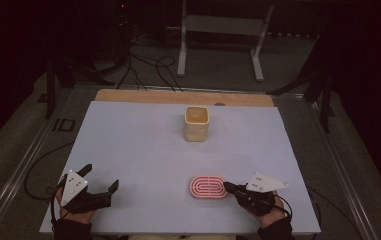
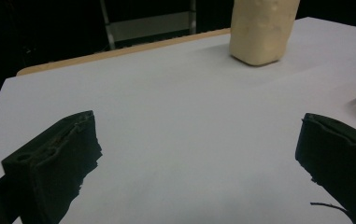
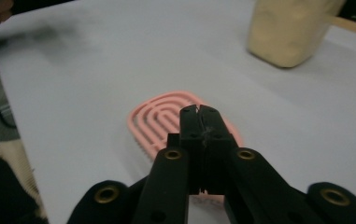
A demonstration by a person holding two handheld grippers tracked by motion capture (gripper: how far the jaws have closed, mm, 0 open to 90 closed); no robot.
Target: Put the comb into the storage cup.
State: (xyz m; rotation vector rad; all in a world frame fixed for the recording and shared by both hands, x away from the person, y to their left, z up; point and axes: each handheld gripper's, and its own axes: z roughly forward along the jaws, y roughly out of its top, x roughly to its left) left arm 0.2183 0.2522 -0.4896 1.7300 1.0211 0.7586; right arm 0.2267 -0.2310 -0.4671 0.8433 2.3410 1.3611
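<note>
The room is dark, with light falling mainly on the pale table (image 1: 128, 150), whose far edge shows a strip of bare wood (image 1: 178, 96). Beyond it a grey floor (image 1: 218, 70) carries black cables (image 1: 148, 67) and a white metal frame stand (image 1: 223, 30). Dark stand legs (image 1: 323, 90) rise at the right and left.

A white table (image 1: 143, 150) carries a cream cup (image 1: 196, 123) and a pink ridged mat (image 1: 208, 186).

Ridged pink rubbery mat (image 1: 208, 186), matt cream cup (image 1: 196, 123) (faintly dimpled), smooth white tabletop (image 1: 138, 145), wooden edge (image 1: 178, 96)
</note>
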